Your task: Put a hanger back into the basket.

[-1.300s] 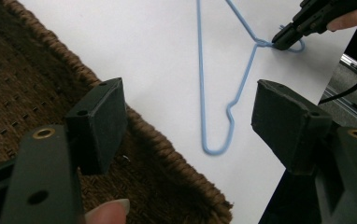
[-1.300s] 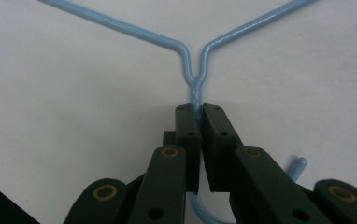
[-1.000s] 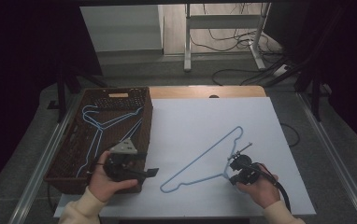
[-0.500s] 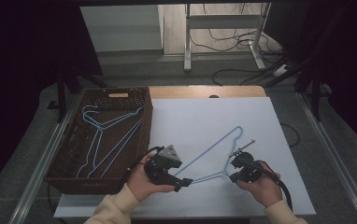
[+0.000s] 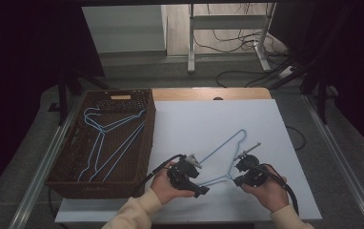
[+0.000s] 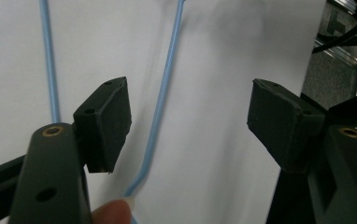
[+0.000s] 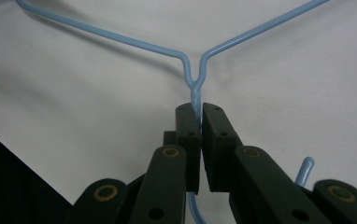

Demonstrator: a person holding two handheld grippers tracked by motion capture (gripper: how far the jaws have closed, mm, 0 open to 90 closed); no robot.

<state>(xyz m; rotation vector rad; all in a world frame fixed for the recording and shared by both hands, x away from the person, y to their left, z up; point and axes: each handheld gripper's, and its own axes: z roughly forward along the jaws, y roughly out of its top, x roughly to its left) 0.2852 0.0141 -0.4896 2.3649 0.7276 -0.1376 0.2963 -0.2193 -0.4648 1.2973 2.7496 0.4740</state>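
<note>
At nine o'clock I see a wicker basket [image 5: 144,143] holding blue hangers. My left hand-held gripper [image 6: 188,126] gapes wide over the desk [image 5: 266,124]. At three o'clock, my right hand-held gripper [image 7: 200,123] clamps the blue wire hanger [image 5: 220,151] by its twisted neck.

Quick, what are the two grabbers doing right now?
Left gripper: open, holding nothing, jaws either side of the hanger wire.
Right gripper: shut on the hanger's twisted neck.
</note>
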